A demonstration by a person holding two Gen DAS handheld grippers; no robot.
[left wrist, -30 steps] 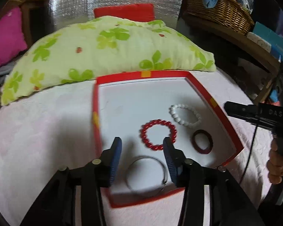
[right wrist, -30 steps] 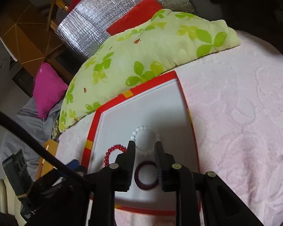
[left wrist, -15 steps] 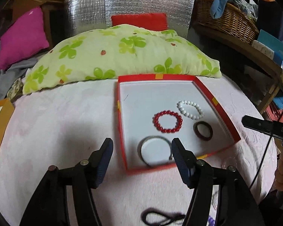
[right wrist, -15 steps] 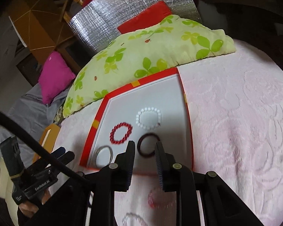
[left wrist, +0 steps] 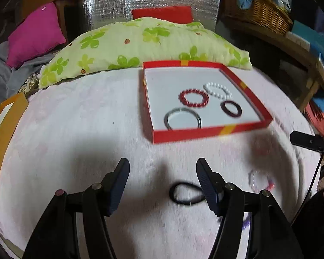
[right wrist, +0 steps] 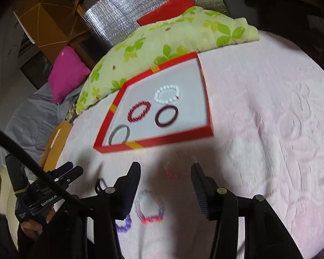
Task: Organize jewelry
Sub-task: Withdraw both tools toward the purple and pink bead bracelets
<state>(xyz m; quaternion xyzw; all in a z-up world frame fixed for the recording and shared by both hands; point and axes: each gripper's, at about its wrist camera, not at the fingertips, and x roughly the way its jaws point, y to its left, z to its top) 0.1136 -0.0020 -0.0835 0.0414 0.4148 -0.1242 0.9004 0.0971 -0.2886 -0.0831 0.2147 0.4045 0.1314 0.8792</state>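
Left gripper (left wrist: pixel 162 183): tilted down over pink cloth (left wrist: pixel 75 129), jaws apart, empty; black hair loop (left wrist: pixel 186 194) lies between them.
Right gripper (right wrist: pixel 165 191): tilted down, jaws just spreading, empty.
Red shallow box (left wrist: pixel 205 135): holds four bracelets.

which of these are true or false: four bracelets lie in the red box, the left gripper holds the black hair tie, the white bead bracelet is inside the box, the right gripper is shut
1. Four bracelets lie in the red box. True.
2. The left gripper holds the black hair tie. False: its jaws are open and the tie lies on the pink cover.
3. The white bead bracelet is inside the box. True.
4. The right gripper is shut. False: its jaws stand apart and empty.
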